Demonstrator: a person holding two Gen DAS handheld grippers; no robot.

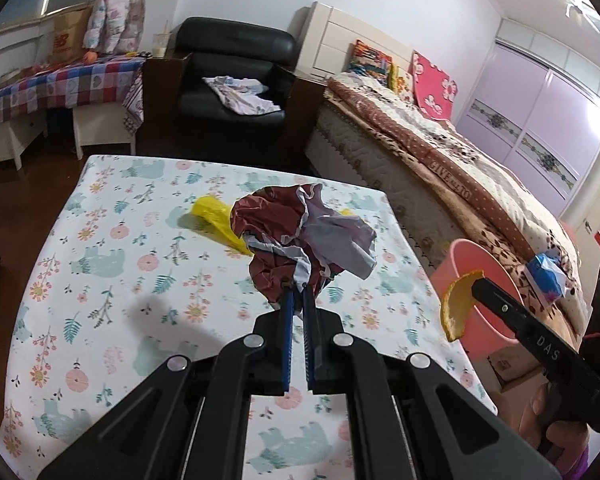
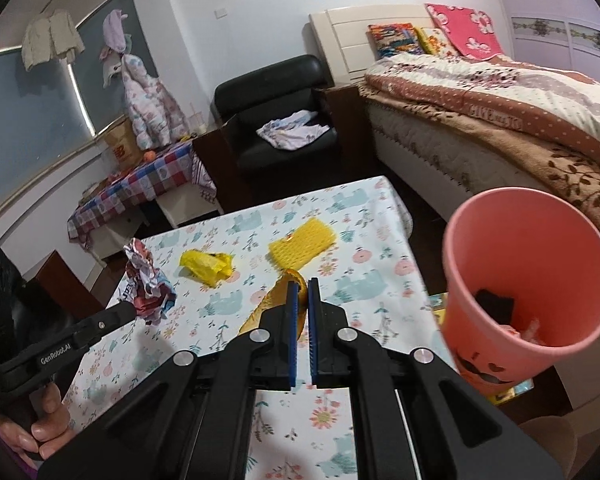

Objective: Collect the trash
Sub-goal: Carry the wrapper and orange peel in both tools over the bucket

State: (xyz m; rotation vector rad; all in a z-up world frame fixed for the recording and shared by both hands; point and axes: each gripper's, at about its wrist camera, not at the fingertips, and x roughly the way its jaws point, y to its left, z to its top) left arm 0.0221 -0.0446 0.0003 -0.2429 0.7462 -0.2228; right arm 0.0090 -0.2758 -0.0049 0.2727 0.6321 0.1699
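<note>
On my left, the left gripper is clamped on a crumpled red-and-white wrapper, held above the floral tablecloth; a yellow plastic bag and yellow foam net lie on the cloth further in; my right gripper pinches an orange peel; the pink bin stands at the table's right edge, some scraps inside.

One crumpled wrapper, one orange peel, one yellow plastic bag, one yellow foam net, one pink bin, two grippers, left and right
</note>
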